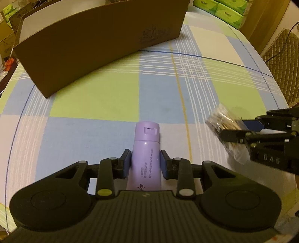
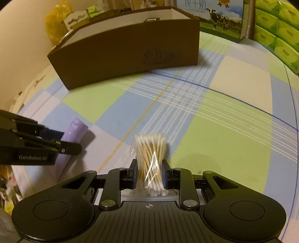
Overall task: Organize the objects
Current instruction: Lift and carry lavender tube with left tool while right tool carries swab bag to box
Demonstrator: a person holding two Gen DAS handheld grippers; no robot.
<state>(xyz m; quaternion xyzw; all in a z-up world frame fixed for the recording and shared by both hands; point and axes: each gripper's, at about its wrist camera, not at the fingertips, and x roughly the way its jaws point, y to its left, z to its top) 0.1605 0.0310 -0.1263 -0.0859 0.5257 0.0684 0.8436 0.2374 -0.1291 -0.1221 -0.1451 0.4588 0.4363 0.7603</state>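
Note:
A lilac bottle (image 1: 146, 138) lies on the checked tablecloth (image 1: 93, 104), cap pointing away, and my left gripper (image 1: 144, 158) is shut on its body, both pads against its sides. A clear bag of cotton swabs (image 2: 150, 149) stands between the pads of my right gripper (image 2: 149, 168), which is shut on it. In the left wrist view the right gripper (image 1: 233, 130) comes in from the right edge with the swab bag (image 1: 222, 119). The right wrist view has the left gripper (image 2: 61, 142) at the left edge on the bottle (image 2: 76, 129). An open brown cardboard box (image 2: 121, 61) stands farther back.
Green tissue packs (image 2: 276, 33) are stacked at the back right beside a milk carton box (image 2: 214, 15). A yellow bag (image 2: 56, 22) sits behind the brown box (image 1: 93, 46). A quilted chair back (image 1: 284, 61) stands past the table's right edge.

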